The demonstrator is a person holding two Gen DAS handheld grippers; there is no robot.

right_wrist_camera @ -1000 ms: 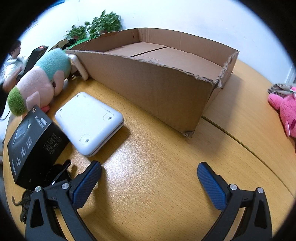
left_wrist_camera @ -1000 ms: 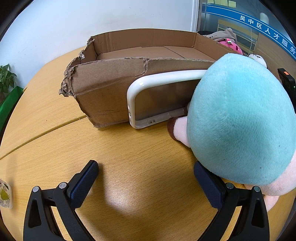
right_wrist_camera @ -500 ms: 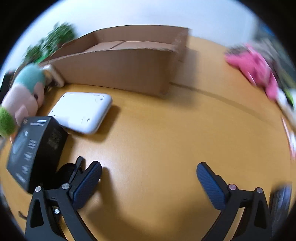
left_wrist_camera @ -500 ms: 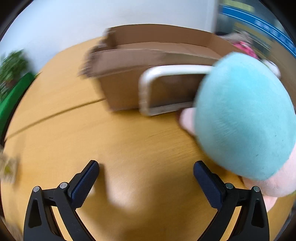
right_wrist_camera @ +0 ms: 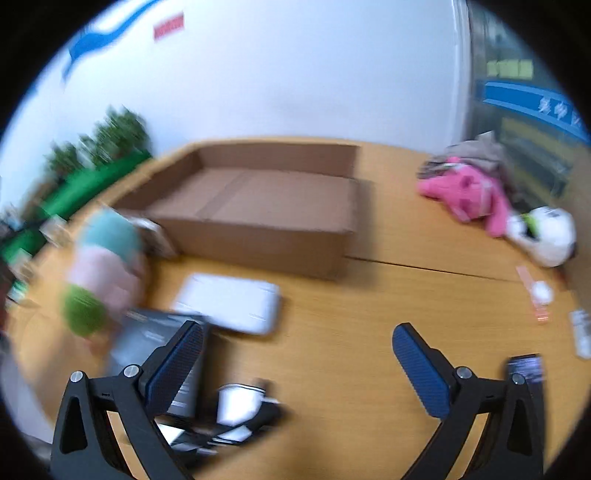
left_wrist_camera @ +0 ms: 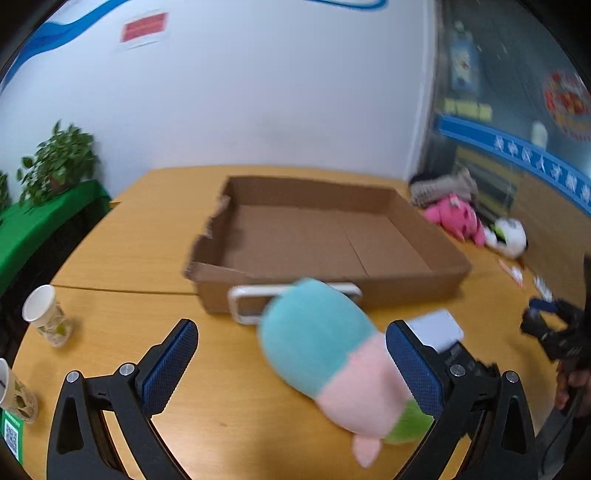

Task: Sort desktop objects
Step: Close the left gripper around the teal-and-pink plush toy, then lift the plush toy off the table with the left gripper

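Left wrist view now looks down into the cardboard box [left_wrist_camera: 321, 236], higher than before; both claws gape wide, empty.

We saw a white wall [left_wrist_camera: 258, 92] behind a round wooden table [left_wrist_camera: 122, 236]; a red sign [left_wrist_camera: 144, 26] and a blue stripe [left_wrist_camera: 51, 33] marked the wall; potted plants [left_wrist_camera: 59, 162] stood on a green-covered stand [left_wrist_camera: 33, 225] at left; glass panels [left_wrist_camera: 509, 110] with a blue band [left_wrist_camera: 517, 147] rose at right.
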